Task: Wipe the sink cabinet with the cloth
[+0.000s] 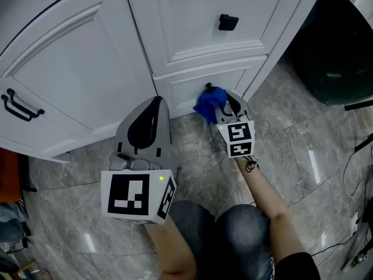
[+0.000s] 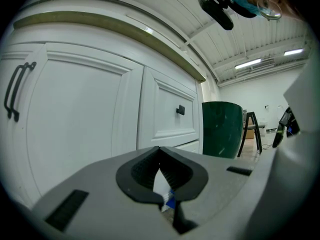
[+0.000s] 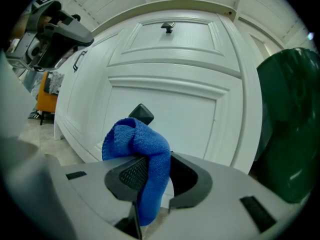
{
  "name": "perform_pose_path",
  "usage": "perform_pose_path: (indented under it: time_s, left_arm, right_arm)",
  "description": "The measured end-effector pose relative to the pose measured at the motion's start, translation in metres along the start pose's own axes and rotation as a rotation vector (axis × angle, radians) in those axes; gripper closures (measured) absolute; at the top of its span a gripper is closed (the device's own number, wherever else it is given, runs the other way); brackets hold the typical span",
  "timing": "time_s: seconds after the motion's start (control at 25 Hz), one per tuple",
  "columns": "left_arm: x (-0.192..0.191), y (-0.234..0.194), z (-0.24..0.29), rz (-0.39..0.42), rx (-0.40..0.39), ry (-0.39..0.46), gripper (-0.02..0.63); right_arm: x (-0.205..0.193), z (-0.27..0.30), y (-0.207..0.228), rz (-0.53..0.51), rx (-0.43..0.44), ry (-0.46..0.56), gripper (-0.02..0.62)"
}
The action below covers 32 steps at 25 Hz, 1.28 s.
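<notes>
Now, cloth (image 3: 142,154): blue and bunched, held between the jaws of the right gripper (image 3: 157,173); its bulk sticks out beyond the tips.
Right gripper state: jaws pinch the cloth.
Cloth position: just in front of the lower drawer (image 1: 192,85) of the white cabinet (image 1: 76,69), beside the black knob (image 3: 141,113); I cannot tell if it touches.
Left gripper (image 1: 154,105): jaws pressed together with nothing between them, to the left of the cloth and apart from it.

Blue terry cloth (image 3: 142,149), bunched and folded over, pinched between right gripper (image 1: 224,108) fingers (image 3: 127,171), tail hanging down. Held at lower drawer front of white panelled sink cabinet (image 1: 81,69), beside black knob (image 3: 141,113); contact unclear.
</notes>
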<state>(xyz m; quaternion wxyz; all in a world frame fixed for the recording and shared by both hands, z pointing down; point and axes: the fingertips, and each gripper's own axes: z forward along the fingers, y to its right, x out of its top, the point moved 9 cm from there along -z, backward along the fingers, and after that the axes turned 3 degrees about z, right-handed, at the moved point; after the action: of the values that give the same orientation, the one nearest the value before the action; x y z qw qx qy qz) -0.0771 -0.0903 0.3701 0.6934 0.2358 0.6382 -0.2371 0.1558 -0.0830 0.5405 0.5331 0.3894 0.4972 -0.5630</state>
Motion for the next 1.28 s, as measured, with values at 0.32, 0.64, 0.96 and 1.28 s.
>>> perform_pose_path:
  time_s: [0.32,0.64,0.96,1.28]
  left_arm:
    - [0.0,0.004,0.003,0.003,-0.006,-0.003,0.606]
    - [0.002,0.006,0.003,0.01,-0.004,-0.003,0.606]
    - [0.001,0.009,0.007,0.011,-0.009,-0.006,0.606]
    - [0.0,0.008,0.008,0.009,-0.006,-0.007,0.606]
  right_arm:
    - [-0.006,-0.003,0.024,-0.004,-0.04,-0.007,0.48]
    - [-0.013,-0.01,0.048,0.003,-0.111,-0.012,0.48]
    - [-0.018,-0.017,0.065,0.038,-0.163,-0.003,0.48]
    - [-0.03,-0.024,0.095,0.152,-0.287,-0.025,0.48]
